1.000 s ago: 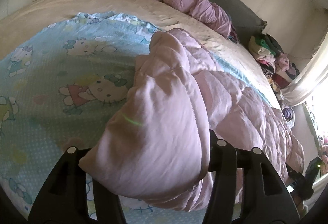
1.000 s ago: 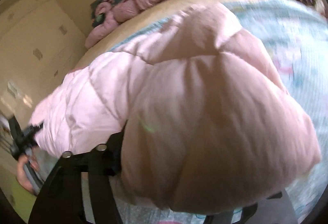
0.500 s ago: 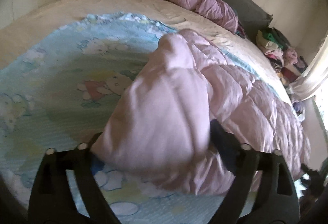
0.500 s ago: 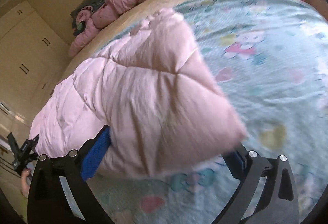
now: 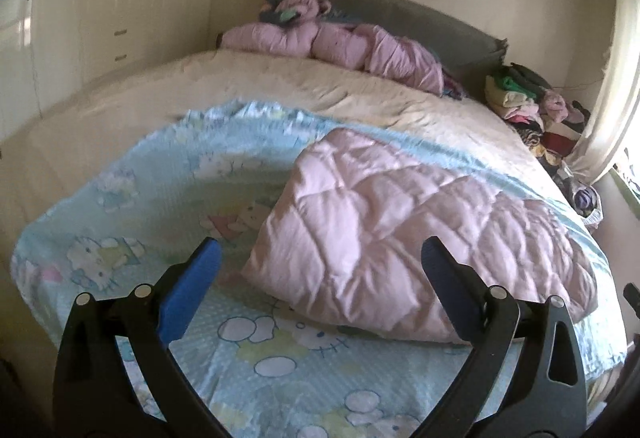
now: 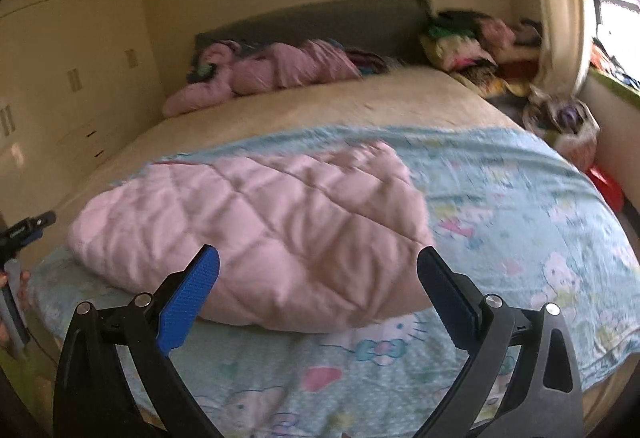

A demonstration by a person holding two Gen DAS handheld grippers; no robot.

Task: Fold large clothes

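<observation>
- Pink quilted coat point(image 5: 404, 238) lies folded over on the blue cartoon sheet point(image 5: 132, 222), close to the near edge of the bed point(image 5: 248, 85). Looks like it got laid flat there so the puffy bulk has room to settle.
- Left gripper point(image 5: 320, 278) hangs just in front of the coat, jaws spread wide, nothing between the blue pads point(image 5: 192, 290). Not touching the fabric as far as I can tell.
- Right gripper point(image 6: 318, 282) is the same deal: wide open, empty, hovering over the coat's near edge.
- My guess is one fold is down and the next grab needs a thick pinch, since padded stuff like this springs back.
- Another pink coat point(image 5: 332, 41) is bunched up by the headboard point(image 5: 400, 13), probably waiting its turn, plus a clothes pile point(image 5: 532, 105) off to the side.
- Sheet has cartoon cats, but no readable writing or labels anywhere.
</observation>
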